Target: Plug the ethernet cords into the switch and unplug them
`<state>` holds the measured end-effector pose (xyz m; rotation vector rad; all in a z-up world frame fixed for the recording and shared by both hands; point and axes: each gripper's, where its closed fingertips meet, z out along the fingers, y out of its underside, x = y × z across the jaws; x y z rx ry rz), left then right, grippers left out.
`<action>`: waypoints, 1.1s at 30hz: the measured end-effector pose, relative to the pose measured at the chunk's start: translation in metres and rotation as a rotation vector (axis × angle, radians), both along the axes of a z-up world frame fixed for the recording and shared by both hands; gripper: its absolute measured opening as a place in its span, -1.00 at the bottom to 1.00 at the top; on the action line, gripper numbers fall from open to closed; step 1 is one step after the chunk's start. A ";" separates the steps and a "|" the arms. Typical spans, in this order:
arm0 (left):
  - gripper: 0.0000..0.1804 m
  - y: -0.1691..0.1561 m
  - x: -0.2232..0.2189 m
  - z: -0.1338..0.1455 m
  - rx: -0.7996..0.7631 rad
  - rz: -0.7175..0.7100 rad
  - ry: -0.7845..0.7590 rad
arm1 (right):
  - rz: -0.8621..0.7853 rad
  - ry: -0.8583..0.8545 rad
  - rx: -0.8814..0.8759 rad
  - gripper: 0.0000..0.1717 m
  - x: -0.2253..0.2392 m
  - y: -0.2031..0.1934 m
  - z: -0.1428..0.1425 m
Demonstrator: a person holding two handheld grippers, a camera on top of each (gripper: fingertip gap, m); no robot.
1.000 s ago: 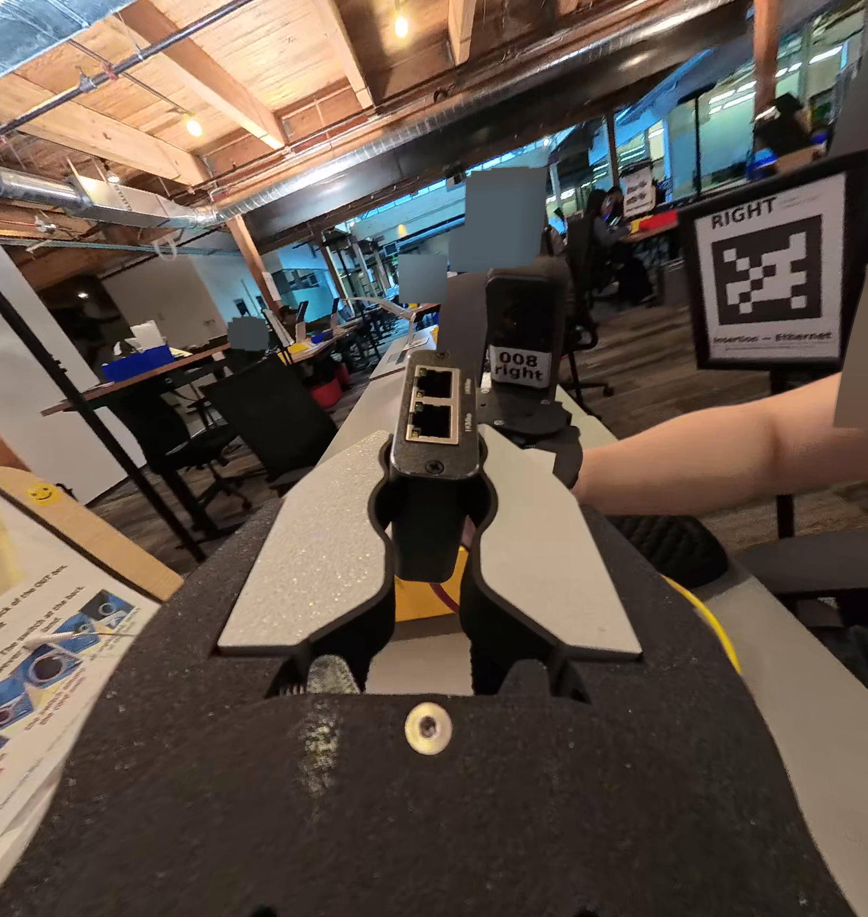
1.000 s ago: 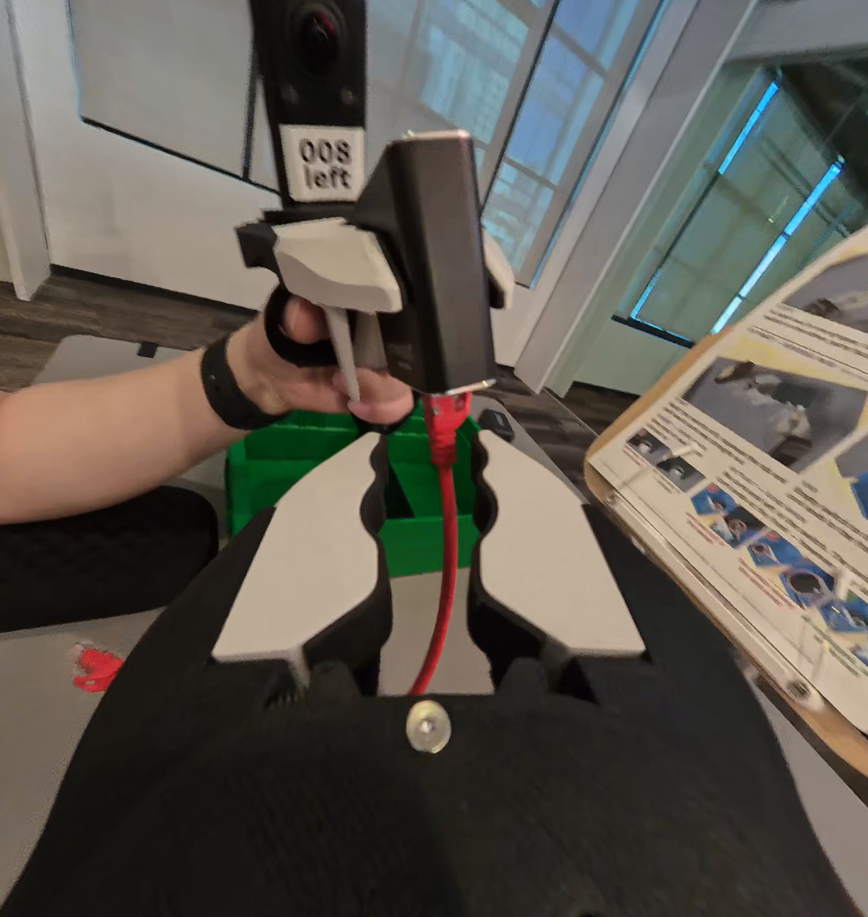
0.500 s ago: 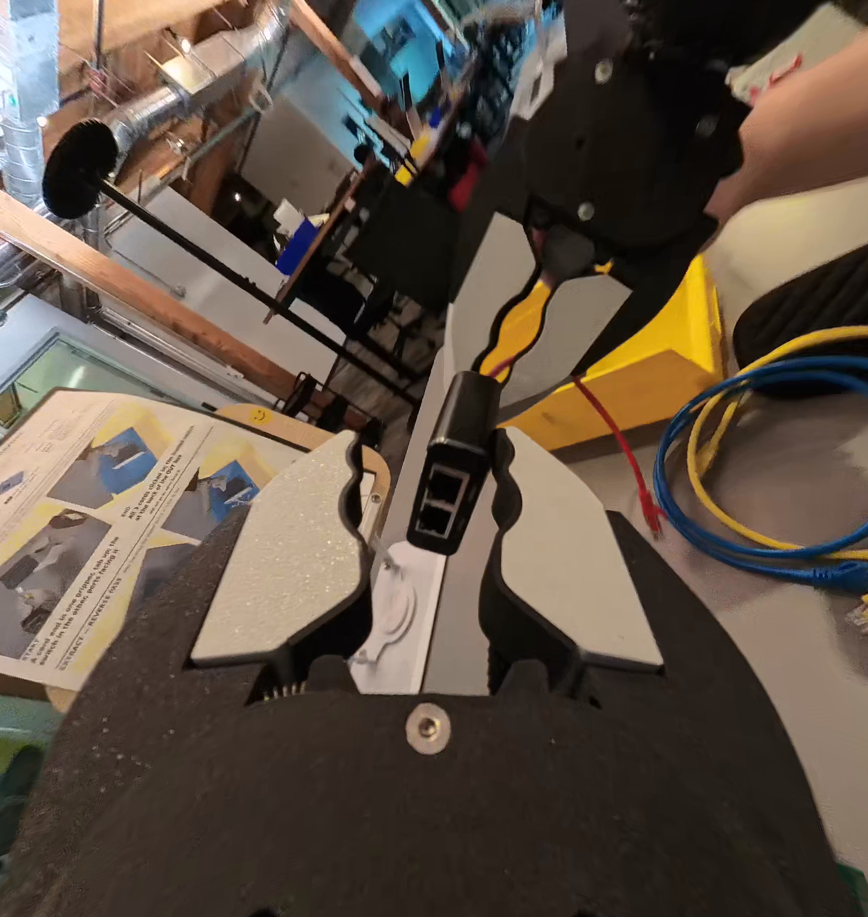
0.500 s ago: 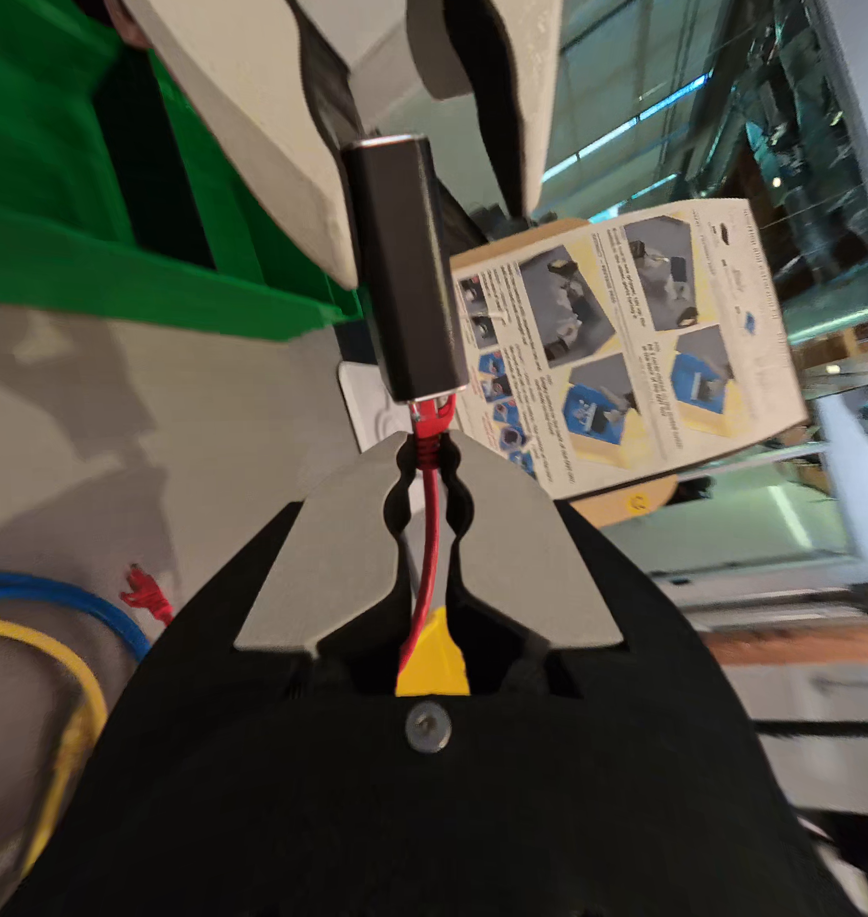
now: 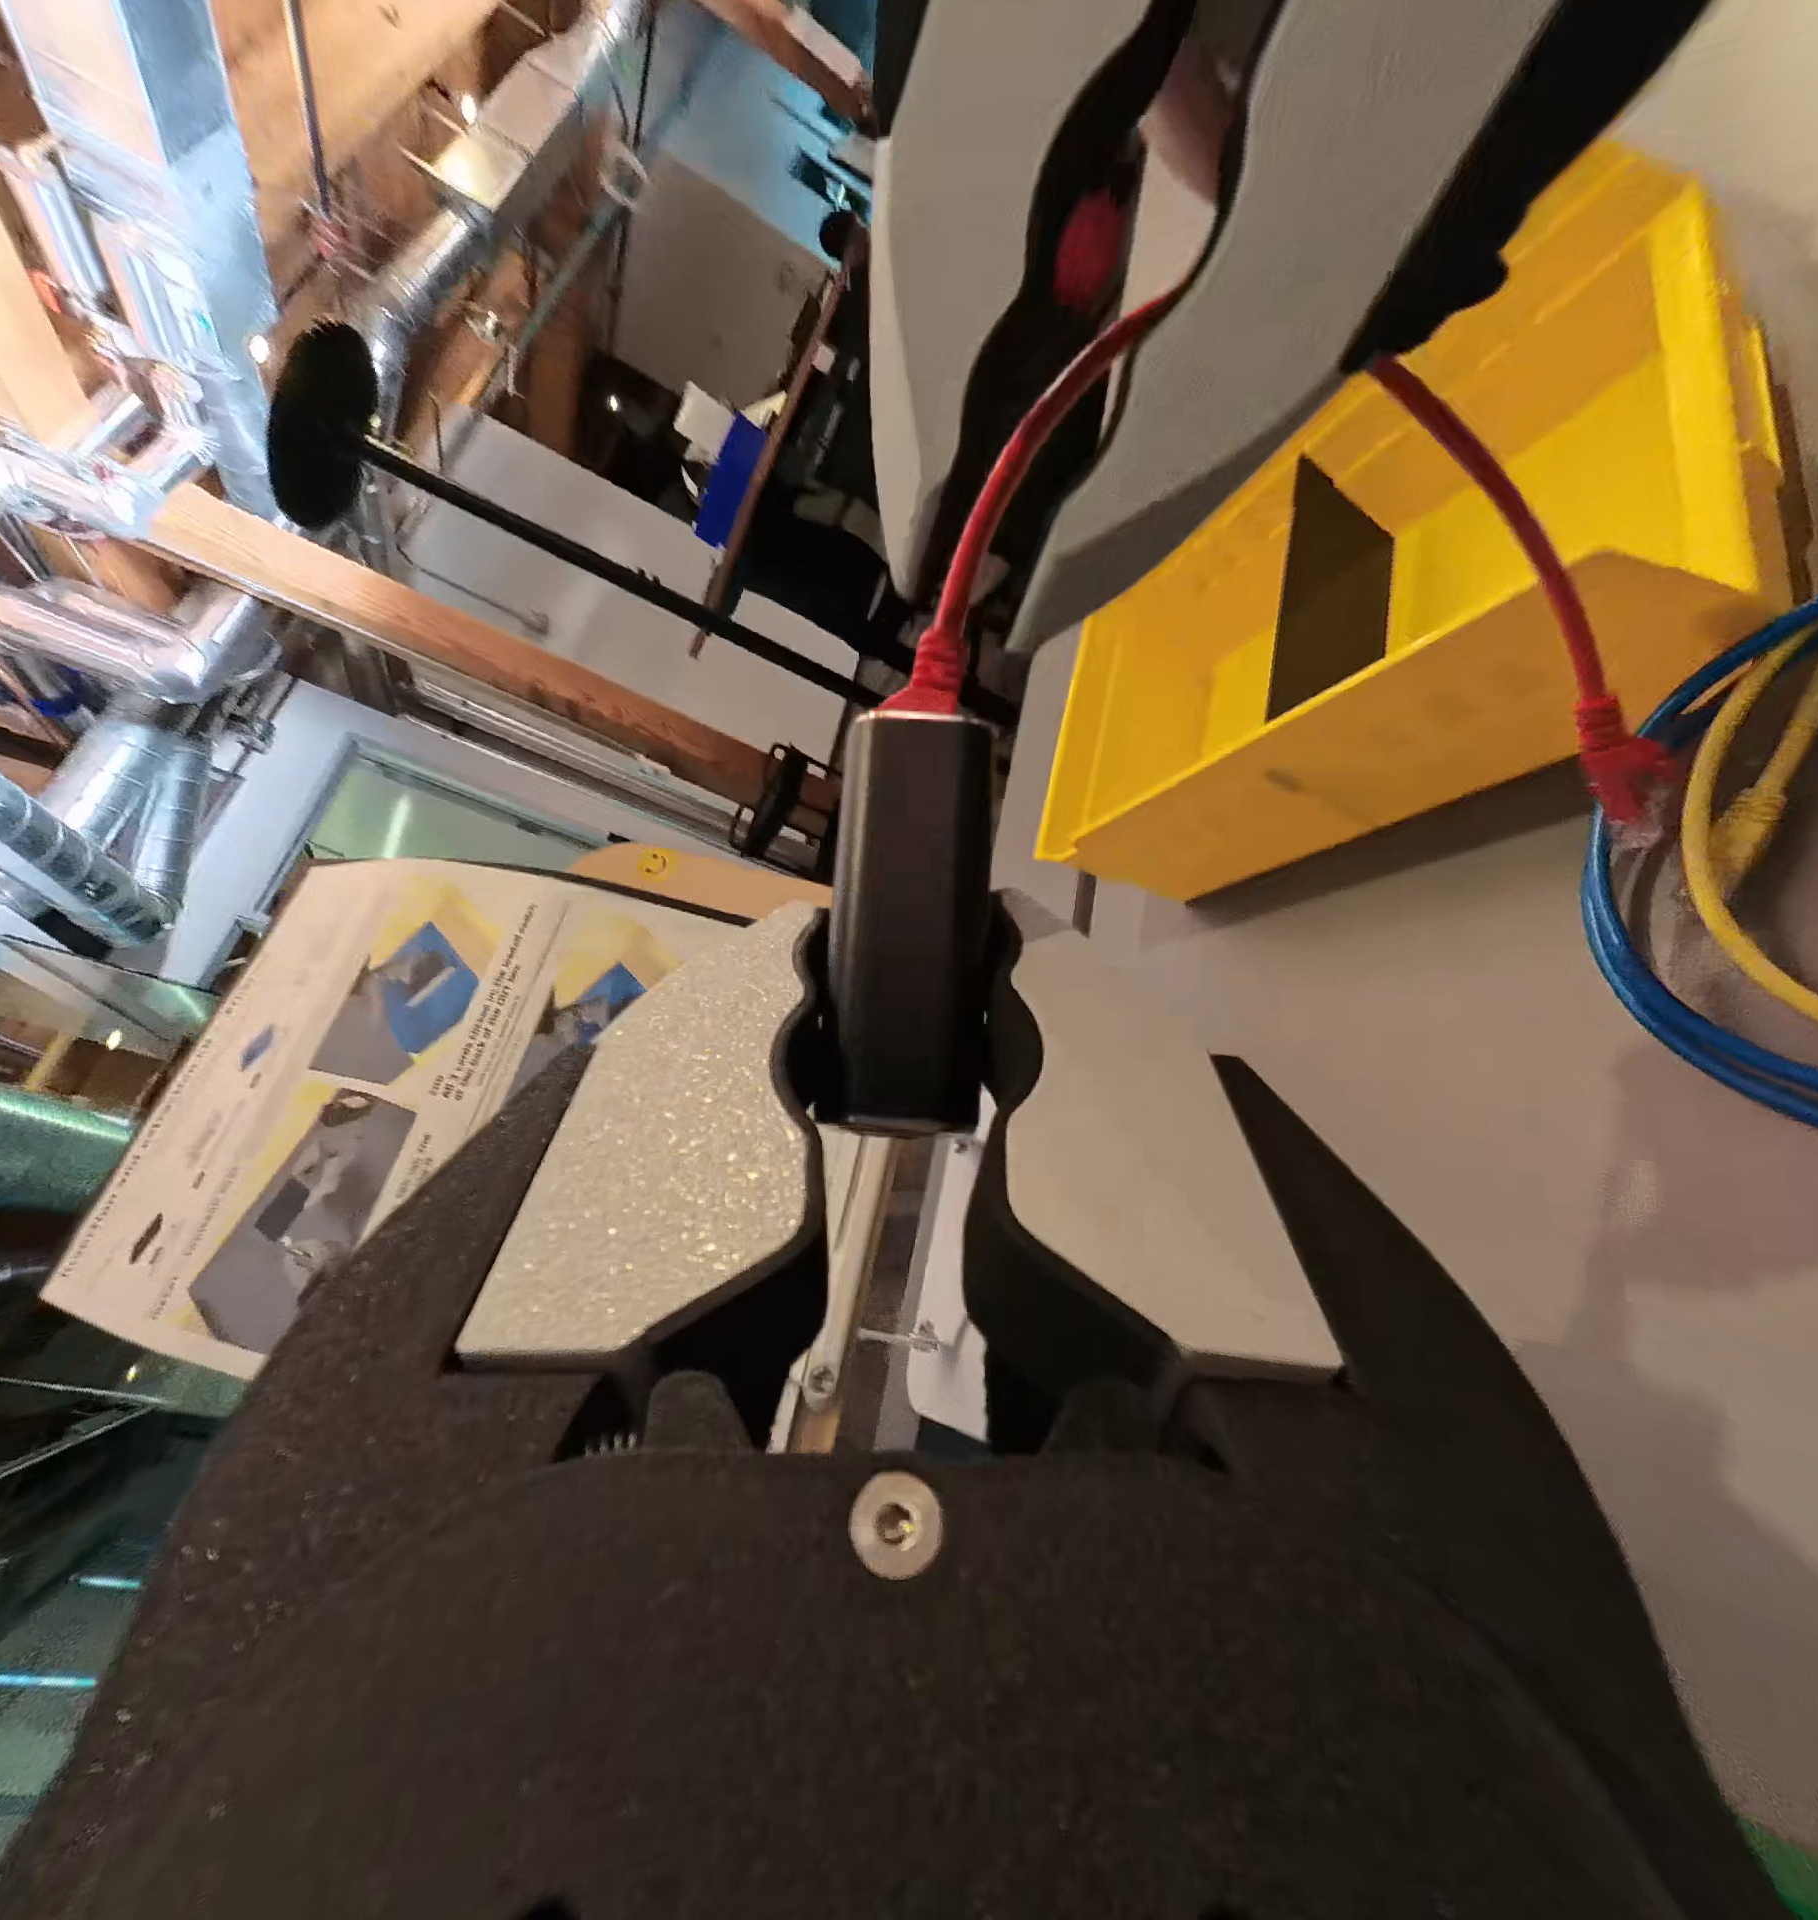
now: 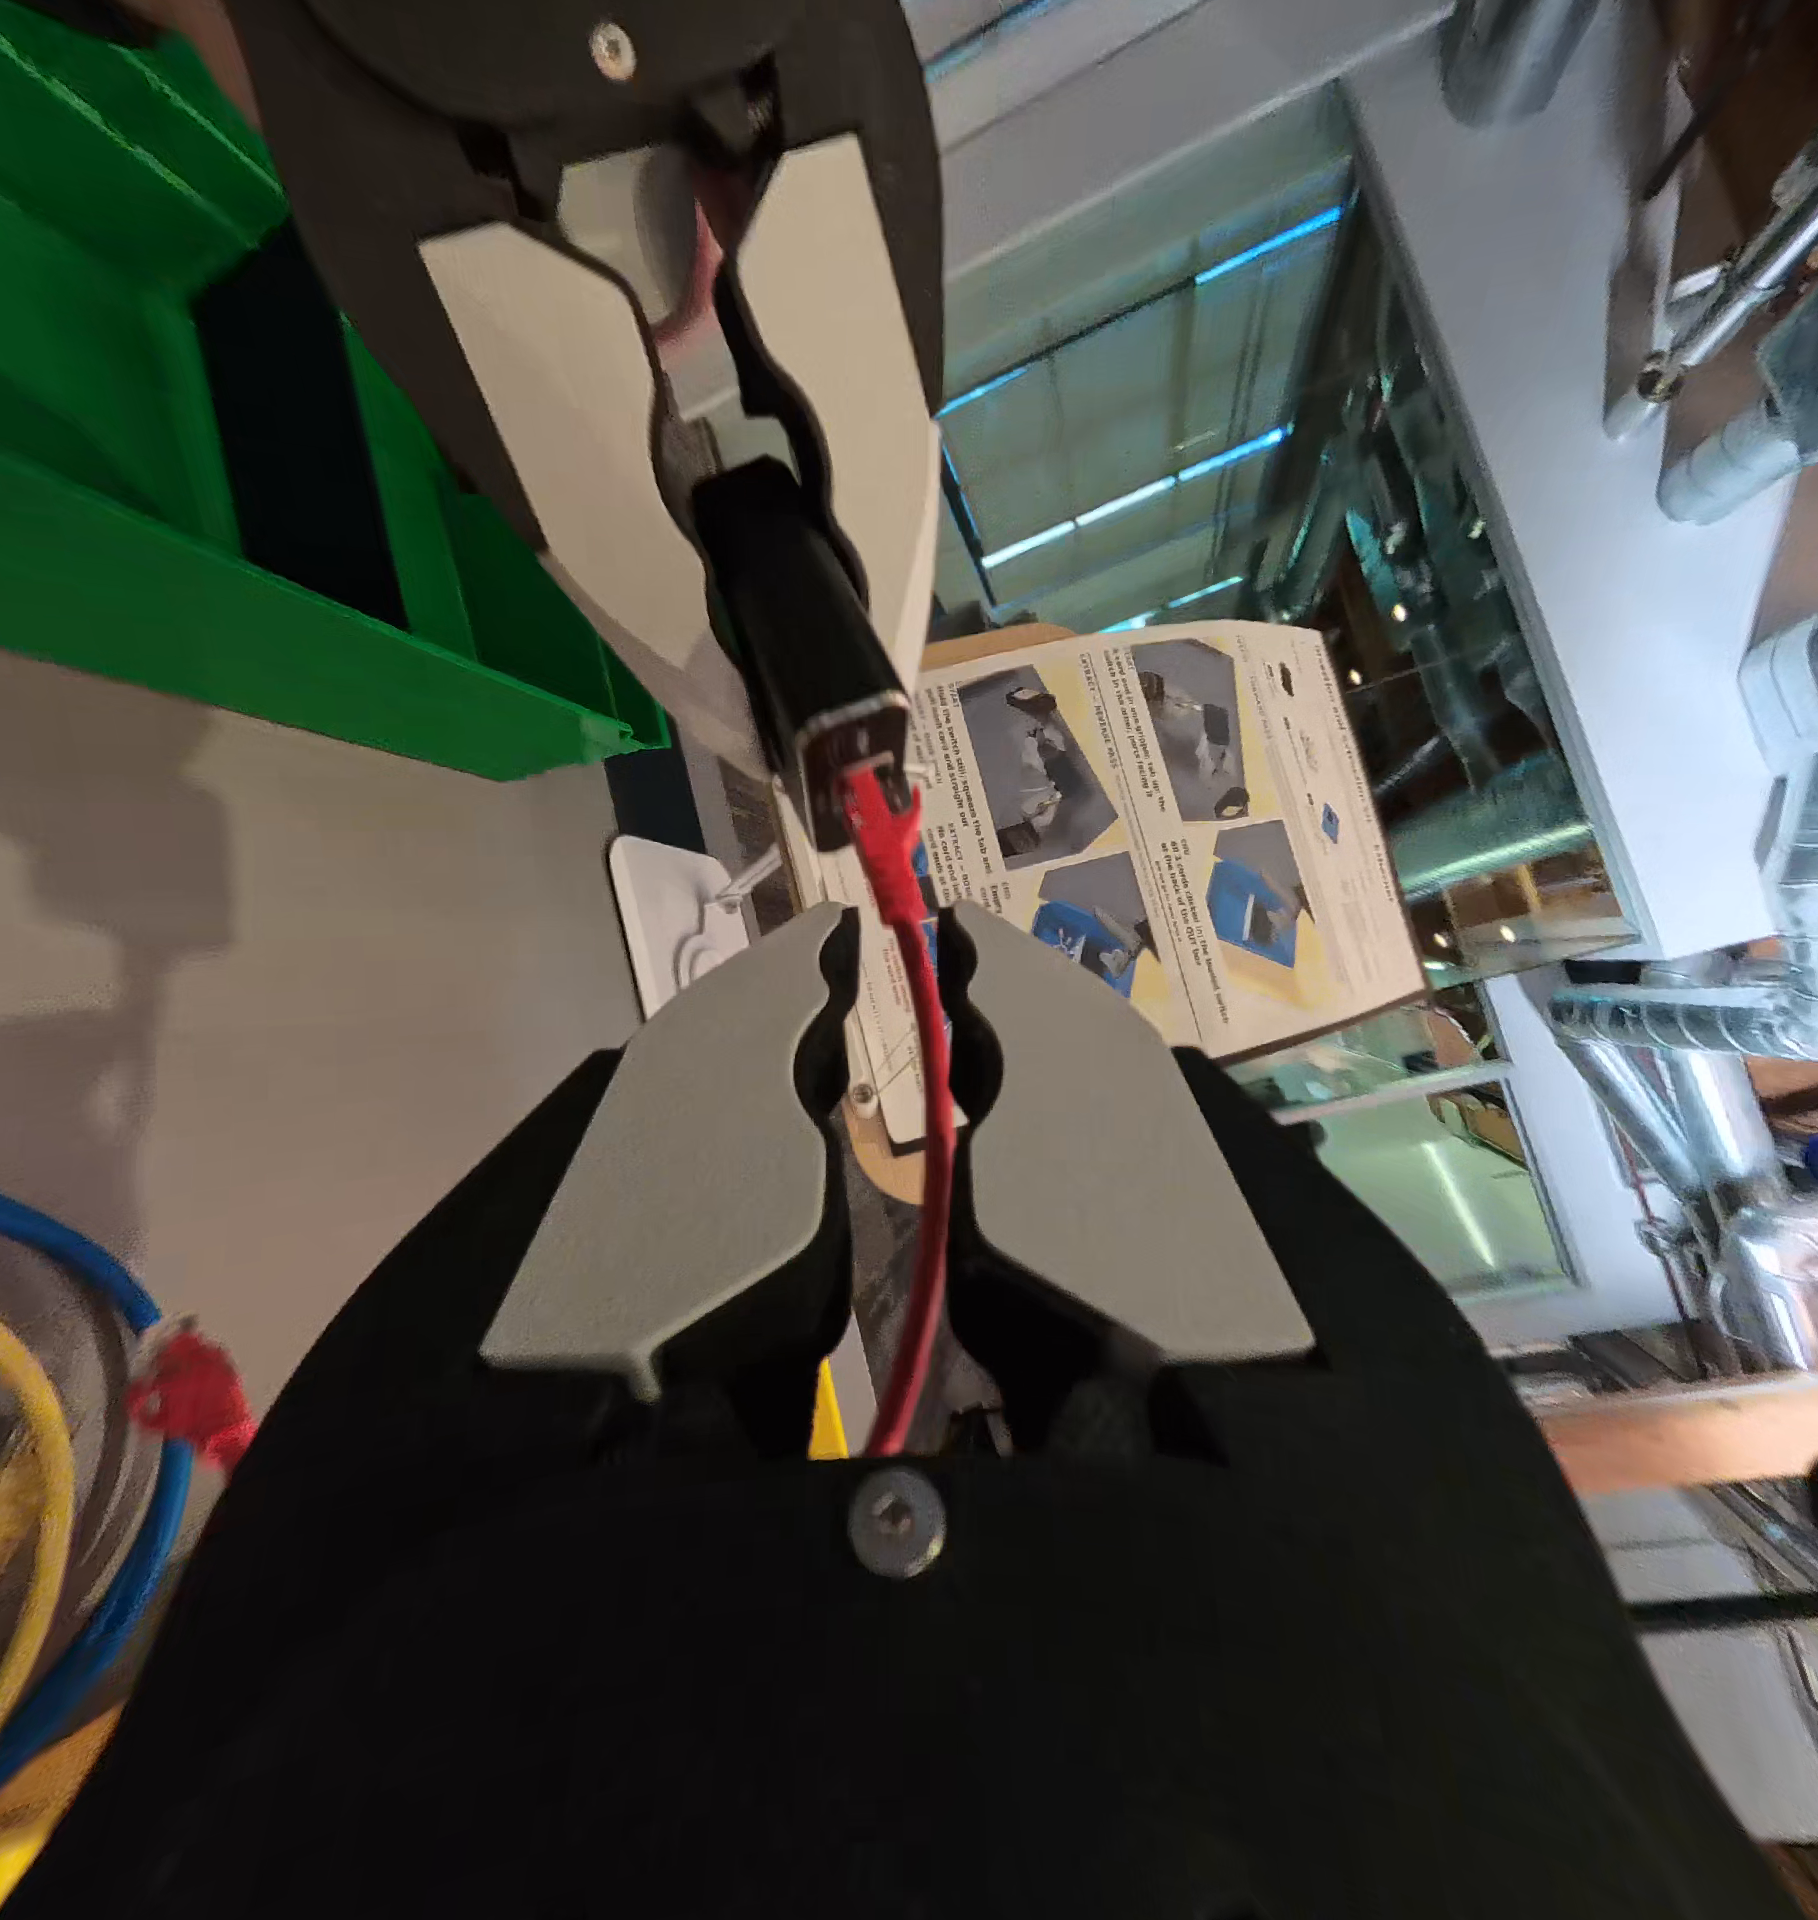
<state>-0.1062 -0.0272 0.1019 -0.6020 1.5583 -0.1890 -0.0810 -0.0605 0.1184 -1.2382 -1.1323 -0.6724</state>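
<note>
My left gripper [image 5: 910,935] is shut on the black switch [image 5: 910,914] and holds it in the air; the right wrist view shows the same grip on the switch [image 6: 791,613]. A red ethernet cord [image 6: 874,821] is plugged into the switch's far end [image 5: 936,665]. My right gripper [image 6: 897,925] is open just short of the plug. The red cord runs between its fingertips with a gap beside it. The cord's other plug [image 5: 1627,769] lies on the table.
A yellow bin [image 5: 1507,520] and a green bin [image 6: 157,520] stand on the grey table [image 5: 1404,1039]. Coiled blue [image 5: 1663,997] and yellow [image 5: 1736,935] cords lie at the right. An instruction sheet on a board [image 6: 1196,831] stands at the table's edge. The grippers' ends are close to 5 cm from one another.
Both grippers rolled over above the table. My left jaws opened wide around the switch, then shut on it again. My right jaws closed on the red cord by the plug, then loosened.
</note>
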 end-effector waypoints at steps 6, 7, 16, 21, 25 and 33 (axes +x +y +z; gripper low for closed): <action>-0.72 -0.017 -0.004 0.009 0.013 -0.095 -0.051 | 0.137 -0.099 -0.089 -0.70 0.006 -0.014 0.005; -0.72 -0.019 -0.004 0.010 0.018 -0.102 -0.057 | 0.137 -0.112 -0.102 -0.71 0.006 -0.014 0.005; -0.66 -0.014 0.003 0.005 -0.029 -0.076 -0.056 | -0.045 -0.145 -0.069 -0.93 0.012 -0.008 0.006; -0.57 -0.005 0.006 0.002 0.020 0.031 -0.029 | -0.226 -0.249 0.010 -0.93 0.021 -0.004 0.006; -0.51 -0.001 0.014 0.005 0.021 0.098 -0.077 | -0.277 -0.286 0.024 -0.93 0.016 -0.004 0.002; -0.72 0.012 0.025 -0.008 0.067 0.179 -0.060 | -0.360 -0.337 0.036 -0.93 0.006 -0.004 0.000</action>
